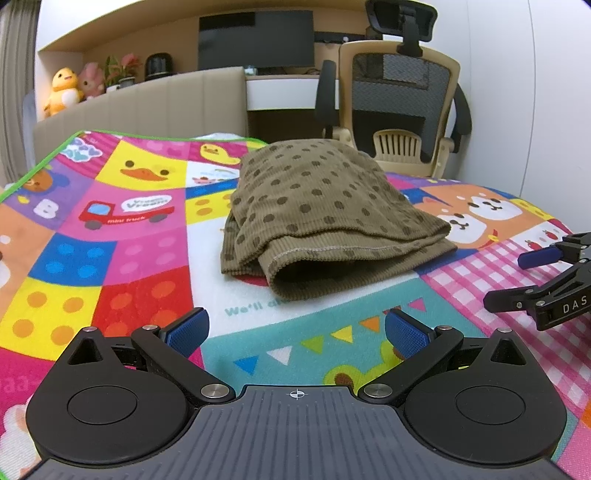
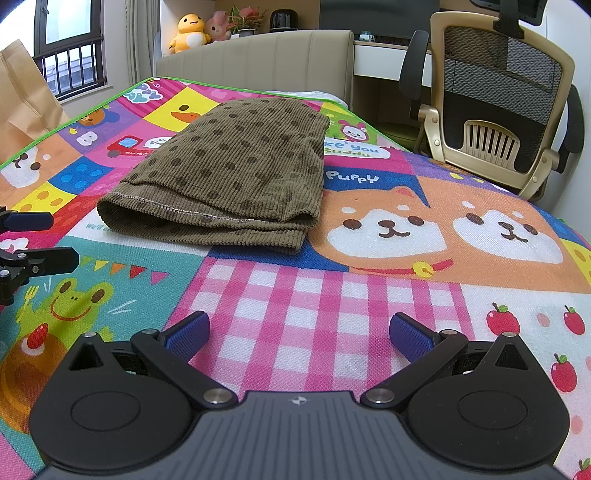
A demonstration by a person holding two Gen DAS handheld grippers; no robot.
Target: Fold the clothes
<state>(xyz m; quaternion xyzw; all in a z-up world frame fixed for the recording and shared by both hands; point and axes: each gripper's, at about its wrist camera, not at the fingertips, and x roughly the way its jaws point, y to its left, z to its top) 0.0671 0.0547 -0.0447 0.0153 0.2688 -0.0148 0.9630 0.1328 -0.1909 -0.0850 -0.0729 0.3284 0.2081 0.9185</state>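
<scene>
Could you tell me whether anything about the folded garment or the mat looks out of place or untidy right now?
Nothing stands out. The brown dotted garment lies folded on the play mat, its layers only slightly uneven at the near hem. Both the left gripper and right gripper are open, clear of it.

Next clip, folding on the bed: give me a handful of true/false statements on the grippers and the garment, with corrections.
1. The olive-brown polka-dot corduroy garment lies folded on the colourful cartoon play mat. True.
2. The left gripper grips the garment's hem. False: its jaws stand open, short of the cloth.
3. The right gripper is open over pink checks. True.
4. A yellow duck plush toy sits on the garment. False: it sits behind the beige headboard.
</scene>
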